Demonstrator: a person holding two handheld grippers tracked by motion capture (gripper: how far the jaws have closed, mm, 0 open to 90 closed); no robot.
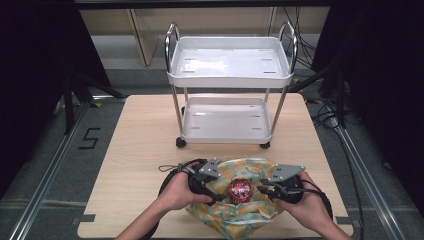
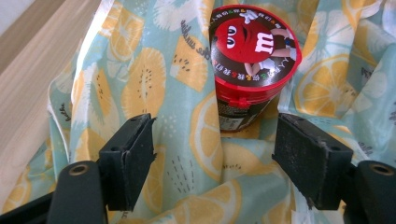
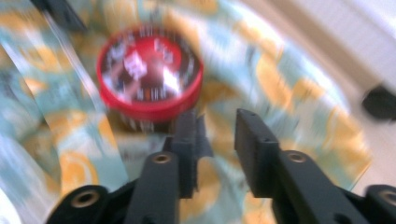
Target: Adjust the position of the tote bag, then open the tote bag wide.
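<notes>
The table [image 1: 135,150] fills most of the high view, its near edge cut off by the frame. At its far side stands a white two-shelf cart [image 1: 230,75]; its back wheels are hidden behind the lower shelf. In front of me, at the near edge, lies a crumpled cloth [image 1: 240,210] printed with lemon slices, partly covered by my hands and tools.

A tub [image 2: 252,60] with a red lid stands upright in the middle of the cloth. Folds of fabric hide its base, so I can't tell what it rests on.

My left gripper [image 2: 215,163] points at the tub from just short of it. Its jaws stand wide apart, with only cloth between them and nothing pinched.

My right gripper [image 3: 217,140] comes in from the tub's other side. That view is smeared by blur, so the lid's print is unreadable. The jaws are parted by a narrow gap, beside the tub, not around it; whether they touch the cloth I cannot tell.
</notes>
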